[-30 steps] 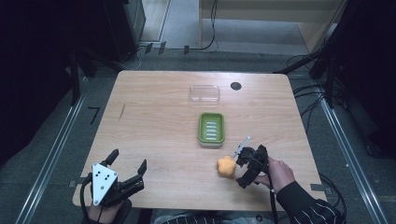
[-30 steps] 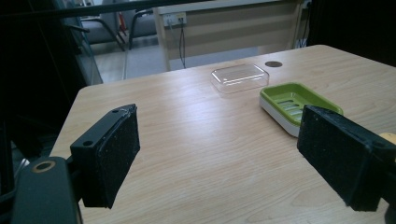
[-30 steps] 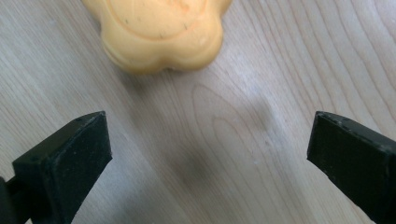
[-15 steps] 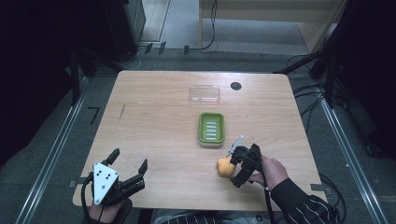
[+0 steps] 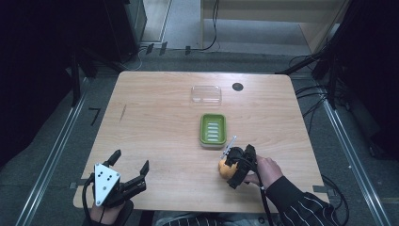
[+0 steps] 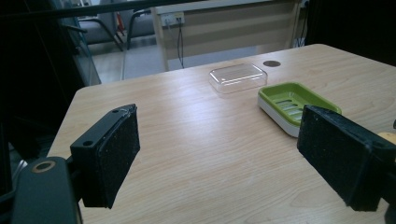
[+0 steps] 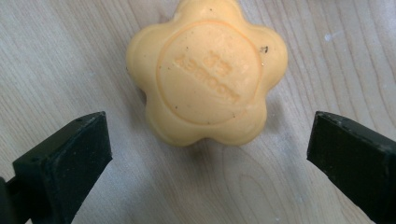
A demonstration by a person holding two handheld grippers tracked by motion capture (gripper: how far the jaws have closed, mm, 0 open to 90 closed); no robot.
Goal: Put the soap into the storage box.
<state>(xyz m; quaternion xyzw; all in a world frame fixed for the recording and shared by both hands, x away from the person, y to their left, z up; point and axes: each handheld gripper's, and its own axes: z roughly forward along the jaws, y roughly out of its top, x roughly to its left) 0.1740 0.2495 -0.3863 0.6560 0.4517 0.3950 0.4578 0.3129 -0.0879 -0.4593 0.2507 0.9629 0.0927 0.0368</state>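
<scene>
A light wooden table carried everything, with a small dark round hole near its far edge. The left gripper sat at the near left corner with its jaws spread wide and nothing between them (its own view looked across bare wood toward the dishes). The right gripper hovered near the near right edge, jaws parted on either side of the soap without touching it. A clear plastic lid lay toward the far edge, just left of the hole. A green soap dish sat nearer the middle, apart from the lid. The orange flower-shaped soap lay flat on the wood just nearer than the dish, stamped lettering facing up.
</scene>
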